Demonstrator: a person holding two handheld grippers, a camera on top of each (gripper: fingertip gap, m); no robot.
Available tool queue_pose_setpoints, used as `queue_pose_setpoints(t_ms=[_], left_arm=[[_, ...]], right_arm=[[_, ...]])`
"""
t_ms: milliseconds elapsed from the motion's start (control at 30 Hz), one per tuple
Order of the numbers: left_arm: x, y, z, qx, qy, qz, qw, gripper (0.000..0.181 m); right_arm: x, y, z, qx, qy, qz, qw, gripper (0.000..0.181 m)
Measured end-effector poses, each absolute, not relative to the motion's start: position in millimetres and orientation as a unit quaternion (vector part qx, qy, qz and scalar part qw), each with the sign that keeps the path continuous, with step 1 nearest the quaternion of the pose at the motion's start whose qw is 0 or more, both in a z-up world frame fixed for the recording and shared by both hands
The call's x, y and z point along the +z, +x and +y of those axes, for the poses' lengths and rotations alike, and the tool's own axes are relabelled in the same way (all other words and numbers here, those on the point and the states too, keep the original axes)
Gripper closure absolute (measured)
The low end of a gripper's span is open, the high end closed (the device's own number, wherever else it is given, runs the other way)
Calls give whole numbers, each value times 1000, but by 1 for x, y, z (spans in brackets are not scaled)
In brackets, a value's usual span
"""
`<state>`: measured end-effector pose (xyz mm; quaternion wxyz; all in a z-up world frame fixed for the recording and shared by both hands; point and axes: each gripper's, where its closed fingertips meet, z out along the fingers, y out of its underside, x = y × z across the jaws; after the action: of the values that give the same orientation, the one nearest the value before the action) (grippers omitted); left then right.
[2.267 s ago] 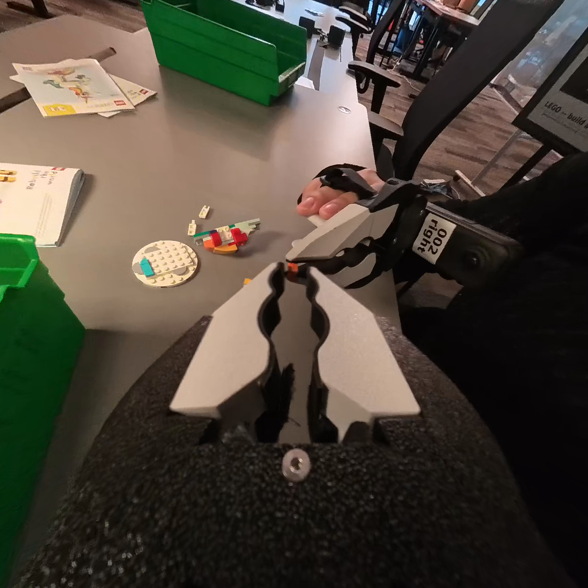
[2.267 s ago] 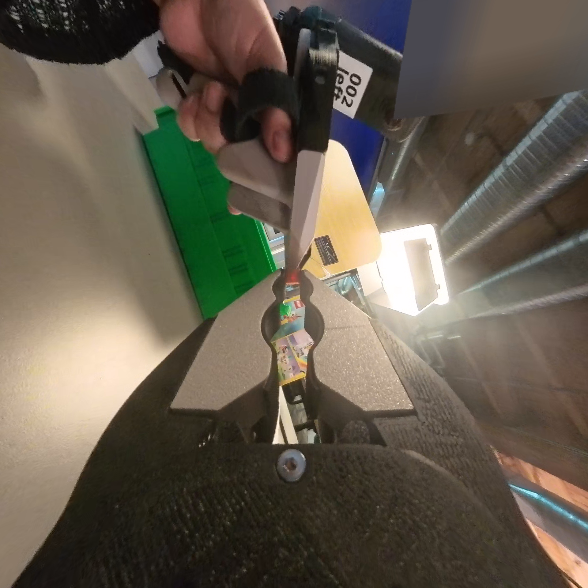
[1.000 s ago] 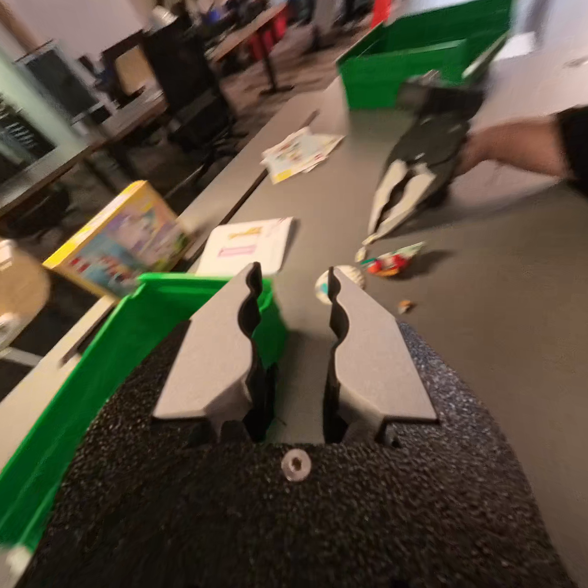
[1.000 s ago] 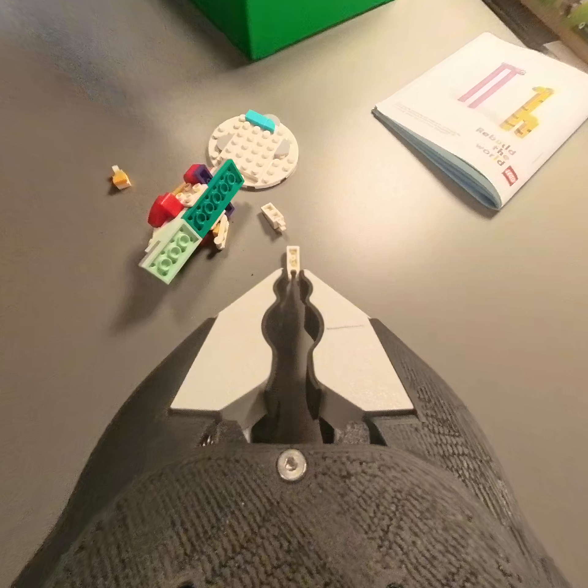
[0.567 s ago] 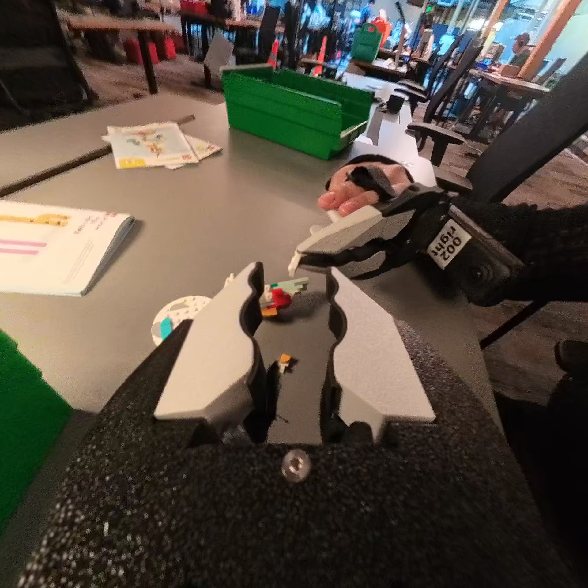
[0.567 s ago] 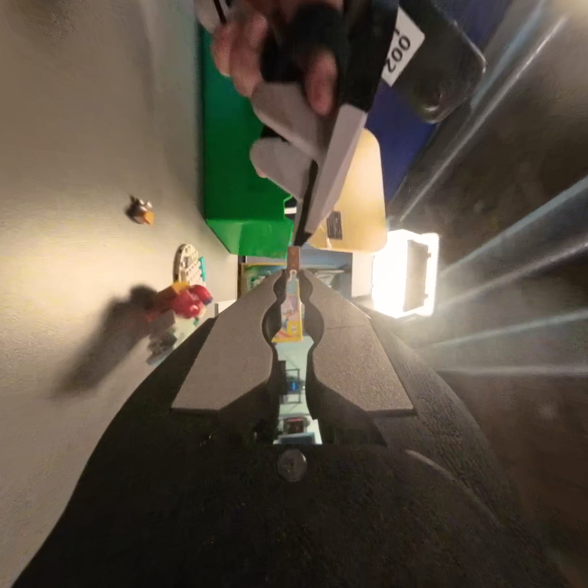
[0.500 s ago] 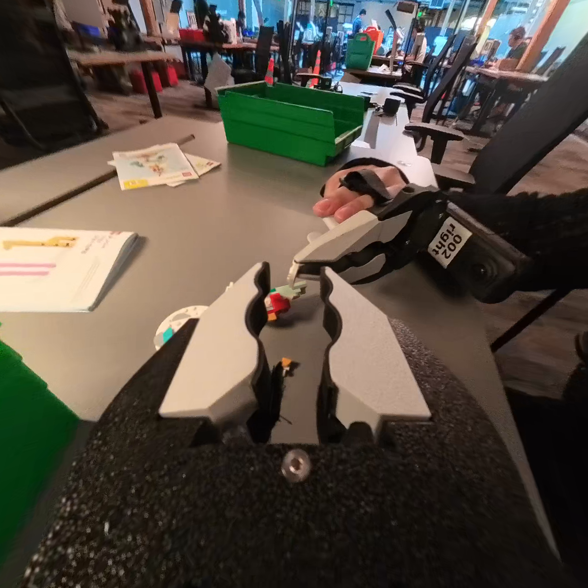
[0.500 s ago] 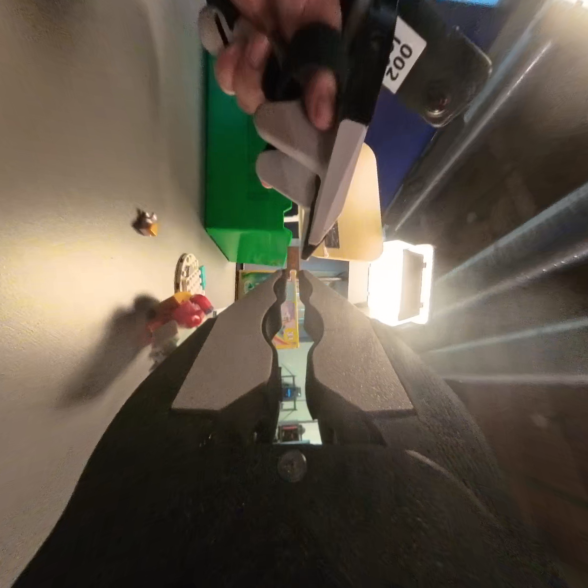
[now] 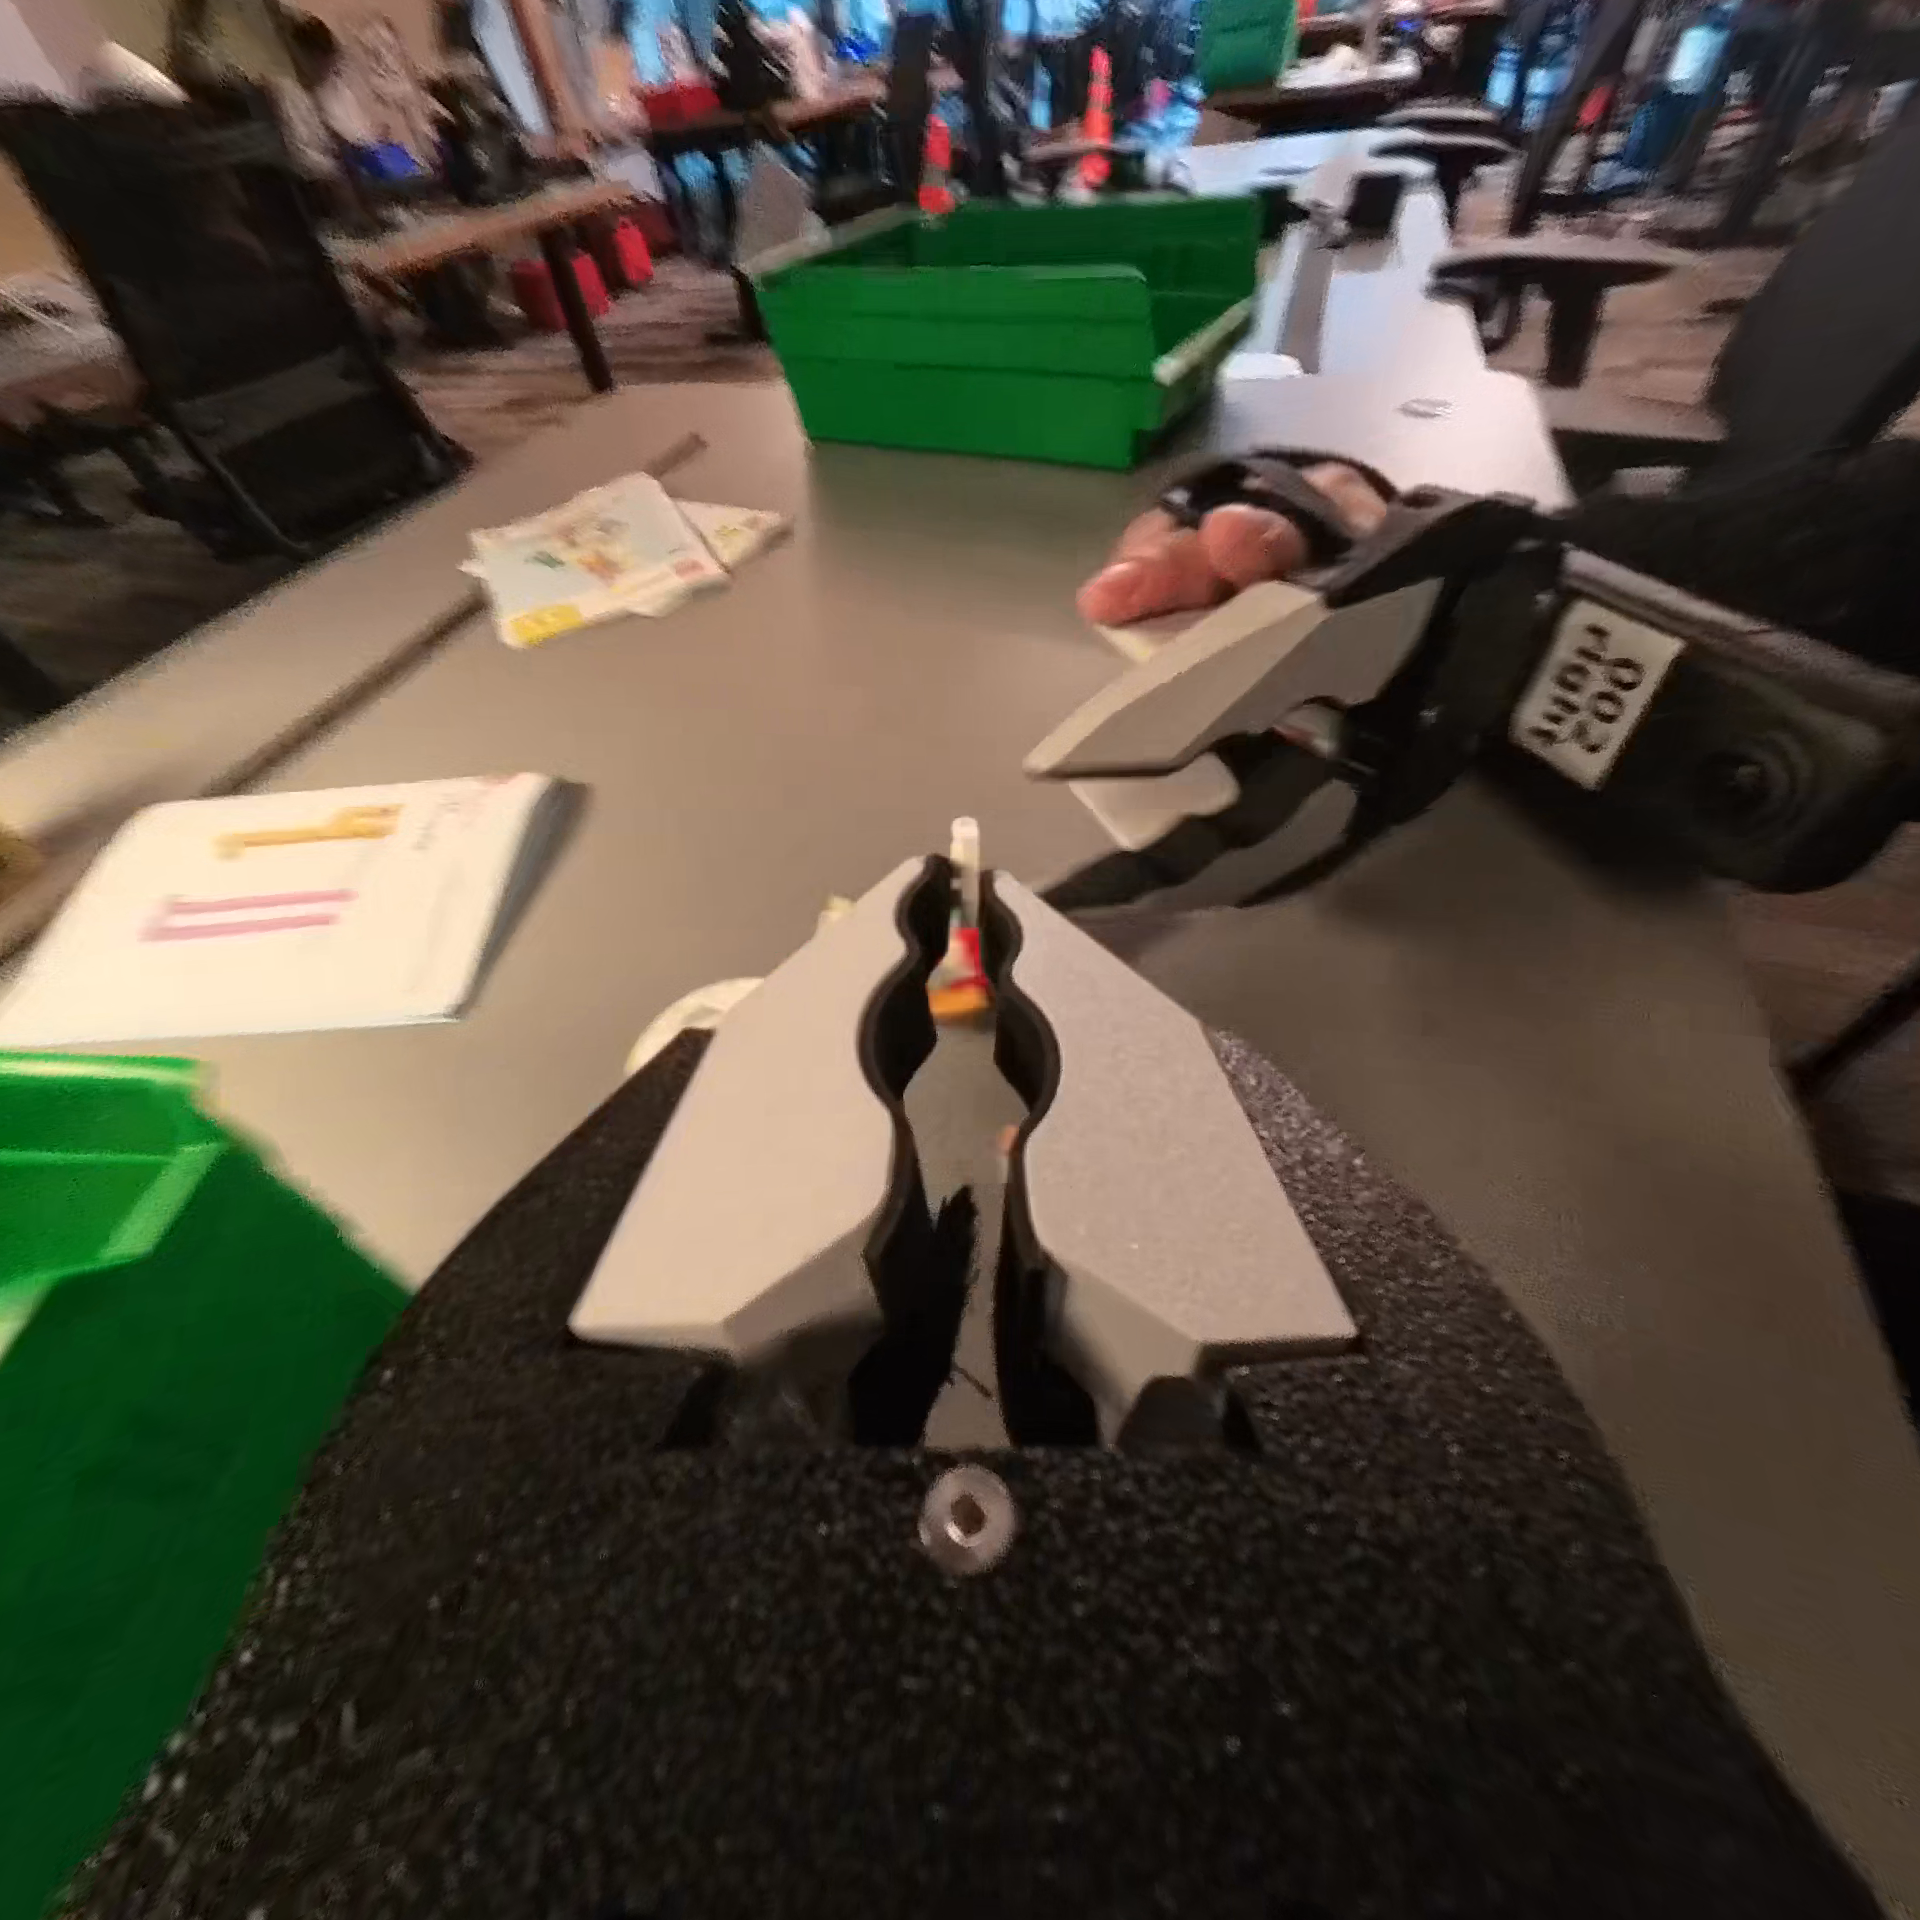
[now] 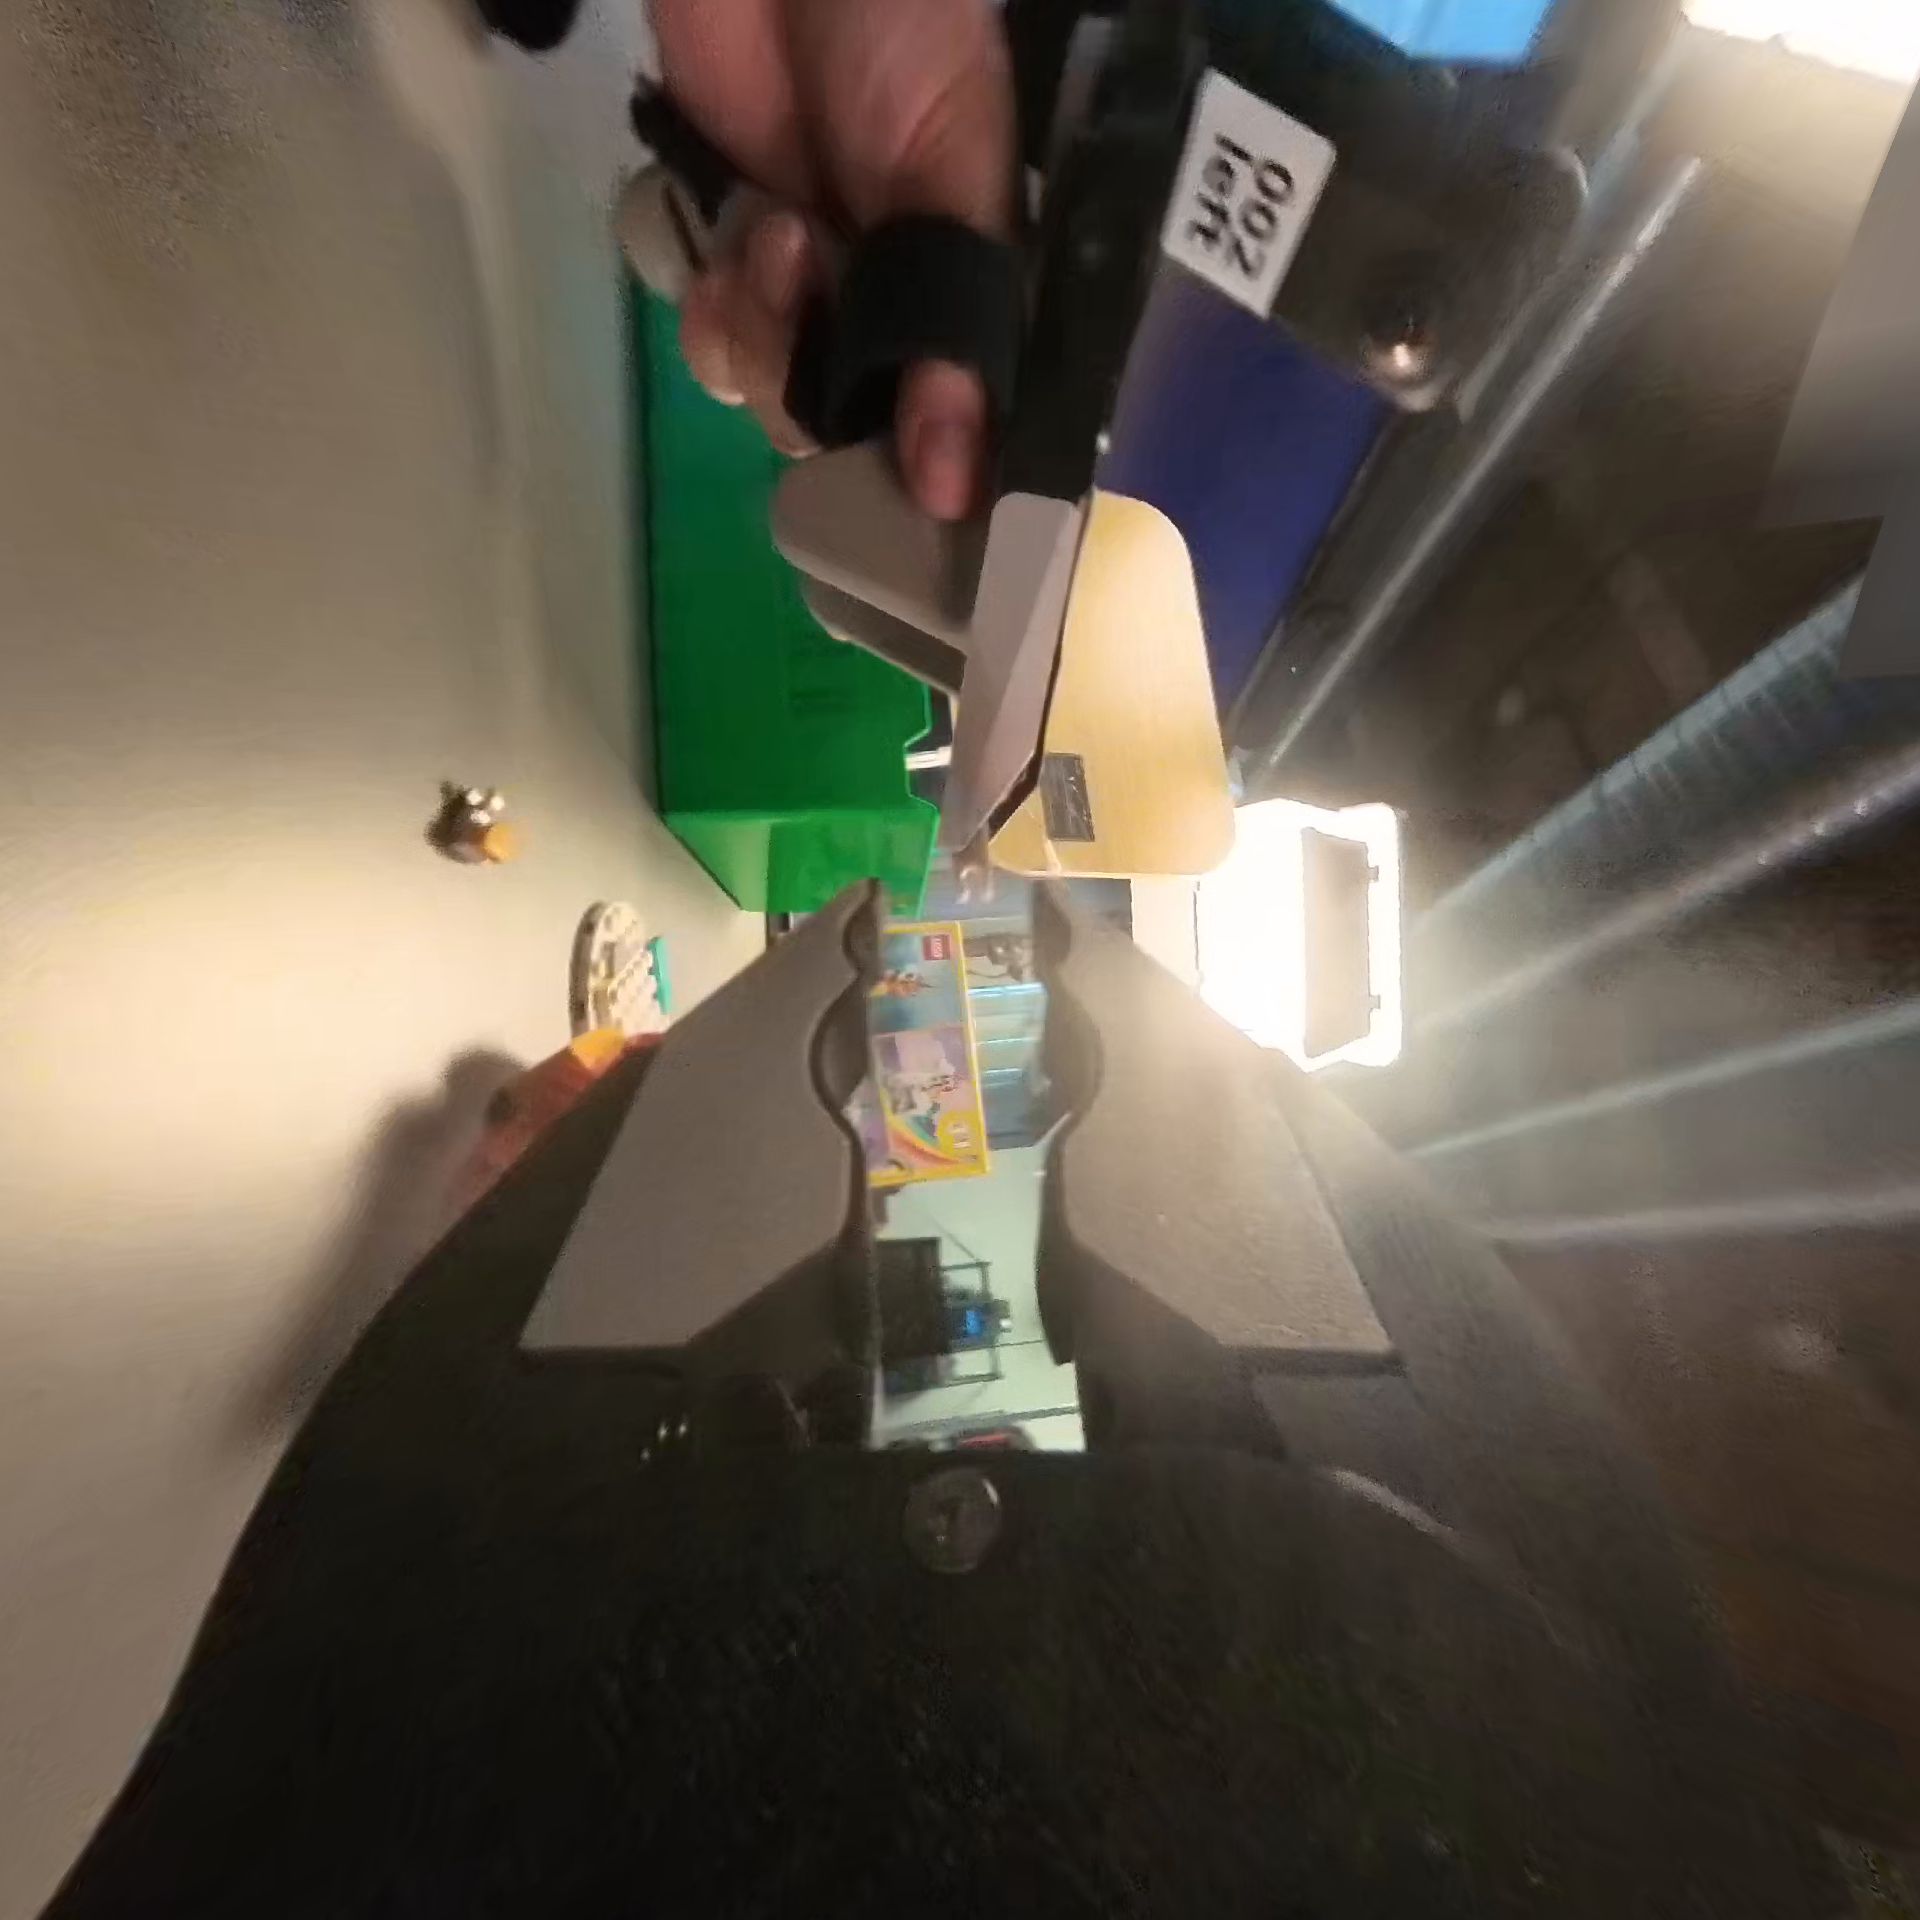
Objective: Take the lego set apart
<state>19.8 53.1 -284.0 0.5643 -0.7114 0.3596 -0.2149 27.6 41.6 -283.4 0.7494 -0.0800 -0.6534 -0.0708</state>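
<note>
My left gripper (image 9: 961, 896) is shut on a small white lego piece (image 9: 963, 844) that sticks up from its tips. It also shows in the right wrist view (image 10: 961, 831), holding the piece (image 10: 972, 869) just beyond my right gripper (image 10: 956, 899), which is open and empty. In the left wrist view the right gripper (image 9: 1060, 790) hovers to the right, jaws apart. The rest of the lego model (image 9: 961, 982) lies on the grey table (image 9: 831, 665), seen between my left fingers. A white round studded plate (image 10: 613, 977) and a small orange piece (image 10: 473, 826) lie beside it.
A green bin (image 9: 997, 343) stands at the back of the table and another (image 9: 104, 1299) at the near left. An instruction booklet (image 9: 281, 904) and leaflets (image 9: 613, 556) lie to the left. The table edge and chairs are on the right. A lego box (image 10: 925, 1049) shows beyond the table. The tips of both grippers are at nearly the same place.
My right gripper picked the small white piece off the table and brought it to the left gripper. The left gripper has shut on it; the right has opened and drawn back.
</note>
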Motion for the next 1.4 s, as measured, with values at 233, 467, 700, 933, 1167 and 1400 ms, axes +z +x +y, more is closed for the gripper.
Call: queue_pose_setpoints(t_ms=[233,467,700,933,1167,1400], left_arm=[[-192,-175,111,183,-698,220,656,177],[-292,-295,121,119,-923,149,335,174],[-308,-319,121,83,-948,84,294,125],[-230,-226,112,114,-851,186,478,134],[-218,-79,73,-27,-763,326,558,155],[-262,3,58,-248,-756,328,509,150]], right_arm=[[-260,53,112,70,-320,-564,758,142],[-318,60,139,269,-524,-596,546,144],[-346,52,135,309,-562,-643,419,154],[-366,41,139,302,-578,-673,348,155],[-372,38,140,248,-547,-705,377,180],[-306,28,90,149,-294,-721,610,180]])
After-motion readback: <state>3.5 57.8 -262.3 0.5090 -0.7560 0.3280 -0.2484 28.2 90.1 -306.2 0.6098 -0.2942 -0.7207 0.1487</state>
